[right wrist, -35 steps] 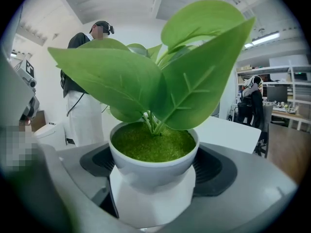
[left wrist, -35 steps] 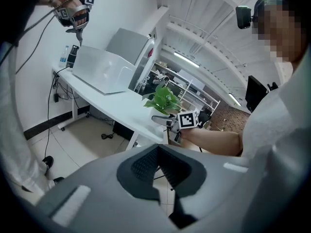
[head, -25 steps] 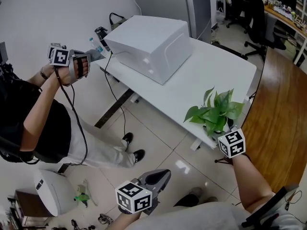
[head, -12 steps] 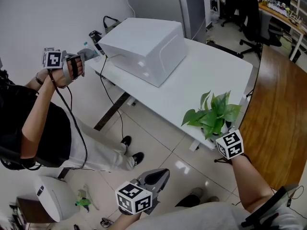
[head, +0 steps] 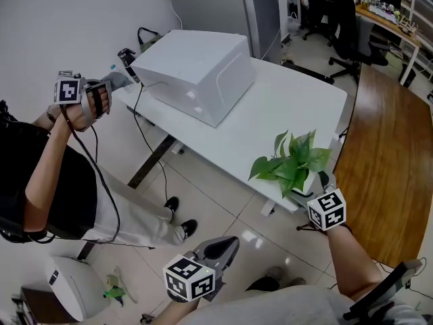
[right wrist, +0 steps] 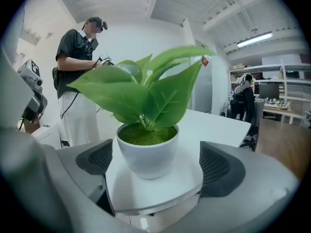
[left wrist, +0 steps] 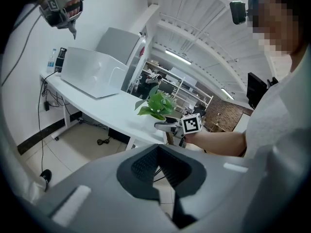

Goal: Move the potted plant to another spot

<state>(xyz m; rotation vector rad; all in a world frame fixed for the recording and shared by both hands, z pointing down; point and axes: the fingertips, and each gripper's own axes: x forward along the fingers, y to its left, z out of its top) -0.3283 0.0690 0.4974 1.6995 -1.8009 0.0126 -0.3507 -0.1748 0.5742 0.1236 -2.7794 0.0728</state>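
The potted plant (head: 292, 162), broad green leaves in a small white pot (right wrist: 148, 152), stands at the near corner of the white table (head: 270, 107). My right gripper (head: 313, 183) reaches in level from the table edge. Its jaws are opening, and the pot sits between the two dark pads (right wrist: 221, 169) with a gap on each side. My left gripper (head: 232, 242) hangs low over the tiled floor, away from the table, shut and empty. From the left gripper view the plant (left wrist: 156, 103) and right gripper (left wrist: 167, 126) show in the distance.
A big white box (head: 193, 73) lies on the far half of the table. Another person (head: 54, 181) stands left of it, holding a gripper (head: 74, 92). A wooden table (head: 385, 175) adjoins on the right. Office chairs (head: 348, 26) stand behind.
The head view has swung a little, sliding the table and plant left. My right gripper stays at the pot. The other person's raised hand has drifted left.
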